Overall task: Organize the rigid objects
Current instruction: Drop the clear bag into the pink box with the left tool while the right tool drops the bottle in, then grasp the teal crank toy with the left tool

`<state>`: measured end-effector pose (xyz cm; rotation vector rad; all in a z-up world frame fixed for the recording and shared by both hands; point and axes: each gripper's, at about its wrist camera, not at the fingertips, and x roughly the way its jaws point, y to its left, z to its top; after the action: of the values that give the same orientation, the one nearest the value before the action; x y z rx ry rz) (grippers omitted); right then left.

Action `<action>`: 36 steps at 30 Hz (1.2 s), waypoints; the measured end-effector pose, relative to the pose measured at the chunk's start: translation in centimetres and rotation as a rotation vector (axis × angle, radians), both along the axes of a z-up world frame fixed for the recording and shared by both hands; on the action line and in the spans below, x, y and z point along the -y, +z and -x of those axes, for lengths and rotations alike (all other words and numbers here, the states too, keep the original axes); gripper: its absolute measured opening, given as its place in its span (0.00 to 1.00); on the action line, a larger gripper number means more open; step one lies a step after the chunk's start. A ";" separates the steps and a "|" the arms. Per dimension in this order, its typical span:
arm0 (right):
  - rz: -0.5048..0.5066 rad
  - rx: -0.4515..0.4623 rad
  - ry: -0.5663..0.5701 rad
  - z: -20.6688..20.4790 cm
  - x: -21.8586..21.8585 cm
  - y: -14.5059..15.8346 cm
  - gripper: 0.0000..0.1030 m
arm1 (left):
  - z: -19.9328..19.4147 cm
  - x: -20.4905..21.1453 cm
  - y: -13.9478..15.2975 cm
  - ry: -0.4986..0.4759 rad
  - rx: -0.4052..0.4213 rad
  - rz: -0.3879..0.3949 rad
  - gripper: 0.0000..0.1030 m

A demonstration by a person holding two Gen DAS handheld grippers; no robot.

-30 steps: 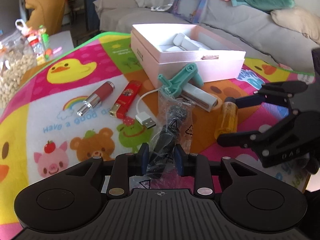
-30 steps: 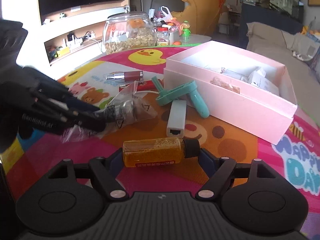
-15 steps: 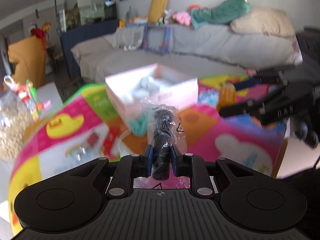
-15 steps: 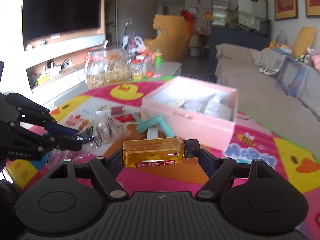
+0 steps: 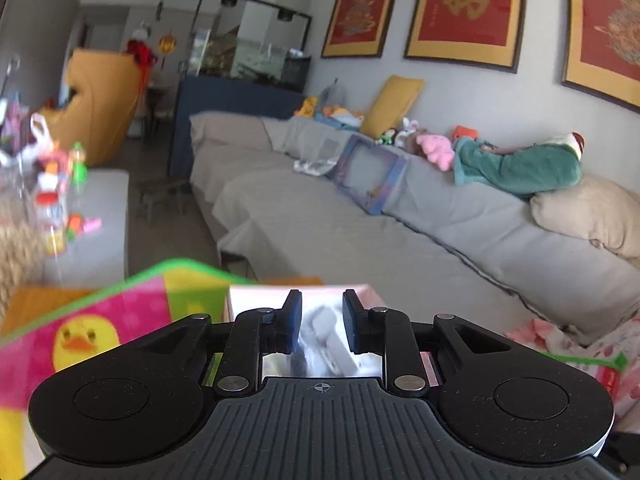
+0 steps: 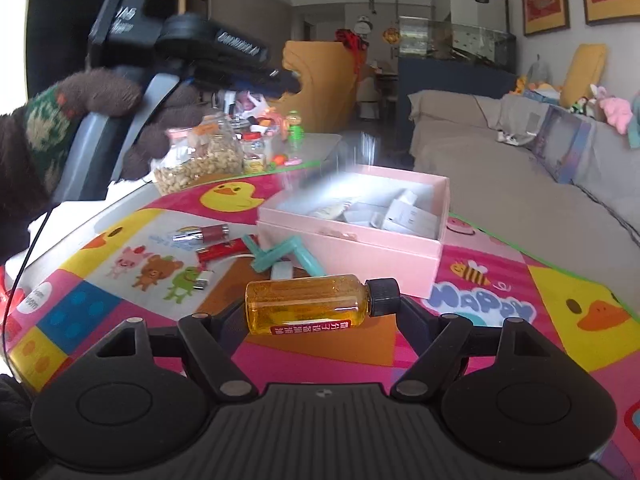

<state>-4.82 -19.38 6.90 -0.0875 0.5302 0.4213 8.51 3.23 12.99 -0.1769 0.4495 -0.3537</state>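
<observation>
Amber bottle (image 6: 310, 309) sits pinched endwise in your right gripper (image 6: 320, 312); lower it level into the pink box (image 6: 372, 242). Left gripper (image 5: 318, 322), upper left, has just parted, holding nothing.

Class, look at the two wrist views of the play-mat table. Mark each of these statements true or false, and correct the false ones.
1. The right gripper clamps an amber bottle lengthwise. True.
2. The bottle's black cap is off. False: it is on the bottle.
3. The left gripper holds a bagged item. False: nothing is between its pads; its jaws have just been opening.
4. The pink box is open, with white items inside. True.
5. The red lighter lies inside the pink box. False: it lies on the mat beside the teal tool.
</observation>
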 end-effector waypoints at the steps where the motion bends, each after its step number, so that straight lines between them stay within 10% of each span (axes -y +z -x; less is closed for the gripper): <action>1: -0.005 -0.004 -0.023 -0.5 0.3 0.0 0.76 | 0.5 -0.6 -0.9 0.006 -0.021 0.021 0.23; 5: -0.064 -0.005 -0.101 -3.5 0.8 1.2 0.76 | 3.8 -3.7 -4.1 0.027 -0.068 0.055 0.24; 13: -0.128 0.076 -0.144 -13.0 -1.6 7.4 0.76 | 7.2 -6.6 -7.8 0.119 -0.143 -0.144 0.24; 24: 0.029 -0.048 0.115 -7.7 -6.3 -0.5 0.76 | 7.6 -7.9 -9.6 0.085 -0.205 -0.064 0.24; 32: 0.075 -0.182 0.156 -8.7 -9.5 -4.6 0.24 | 7.3 -6.3 -10.0 0.065 -0.214 -0.073 0.24; 36: 0.030 -0.200 0.202 -7.0 -8.3 -4.4 0.20 | 7.5 -6.7 -9.9 0.092 -0.218 -0.097 0.24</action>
<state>2.14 -11.11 2.49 -0.1297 0.7281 0.6235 1.04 9.96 3.06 -0.1414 0.6704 -0.2227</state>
